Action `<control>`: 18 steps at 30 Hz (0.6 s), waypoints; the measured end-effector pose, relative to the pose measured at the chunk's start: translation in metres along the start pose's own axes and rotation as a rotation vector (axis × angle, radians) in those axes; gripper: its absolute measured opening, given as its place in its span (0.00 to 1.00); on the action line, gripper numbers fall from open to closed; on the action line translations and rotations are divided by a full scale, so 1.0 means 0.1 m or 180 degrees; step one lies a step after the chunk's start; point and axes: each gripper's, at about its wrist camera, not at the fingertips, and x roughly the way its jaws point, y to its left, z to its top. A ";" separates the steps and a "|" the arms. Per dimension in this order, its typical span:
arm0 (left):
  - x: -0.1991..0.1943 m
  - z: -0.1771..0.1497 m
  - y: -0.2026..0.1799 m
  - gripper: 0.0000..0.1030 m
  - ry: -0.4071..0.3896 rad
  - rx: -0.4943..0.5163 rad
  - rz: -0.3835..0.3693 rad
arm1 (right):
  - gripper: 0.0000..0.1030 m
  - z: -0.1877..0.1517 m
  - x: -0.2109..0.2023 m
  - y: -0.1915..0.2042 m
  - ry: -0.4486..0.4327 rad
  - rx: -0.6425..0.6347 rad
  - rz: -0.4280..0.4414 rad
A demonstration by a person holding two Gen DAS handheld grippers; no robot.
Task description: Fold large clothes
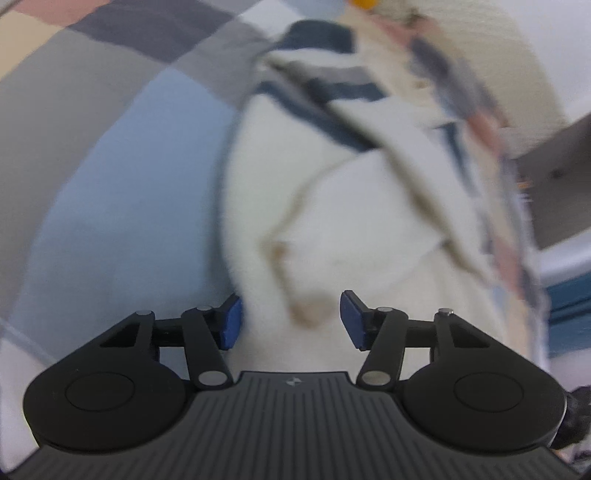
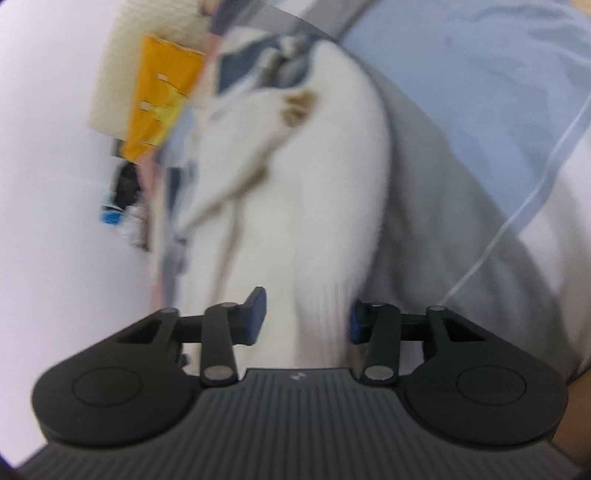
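Two views: white fleece garment (image 1: 332,206) between parted left gripper (image 1: 290,319) fingers; orange box (image 2: 162,96) at eleven o'clock beyond right gripper (image 2: 306,315), fingers apart around fleece.

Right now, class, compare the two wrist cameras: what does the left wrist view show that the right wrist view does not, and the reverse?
Only the left wrist view shows the grey wooden cabinet edge and the dark grey check of the patchwork bedspread. Only the right wrist view shows the flat orange-yellow packet against the wall. Both show the fluffy white garment with navy stripes lying on a pale blue bedspread panel, with white fabric between each claw's blue pads.
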 end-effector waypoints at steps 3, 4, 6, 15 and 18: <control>-0.06 -0.02 -0.05 0.59 -0.0032 0.0062 -0.0268 | 0.37 -0.04 -0.14 0.02 -0.0145 0.0030 0.0407; -0.07 -0.01 -0.06 0.59 -0.0046 0.0056 -0.0353 | 0.37 -0.04 -0.16 0.03 -0.0159 0.0032 0.0484; -0.11 -0.01 -0.07 0.59 -0.0075 0.0022 -0.0554 | 0.36 -0.03 -0.17 0.03 -0.0177 0.0069 0.0588; 0.09 -0.05 -0.22 0.59 0.0328 0.0287 -0.0307 | 0.35 -0.03 -0.14 0.01 -0.0183 0.0123 0.0599; 0.26 -0.09 -0.32 0.57 0.0583 0.0527 -0.0034 | 0.27 -0.03 -0.13 0.03 -0.0278 0.0053 0.0320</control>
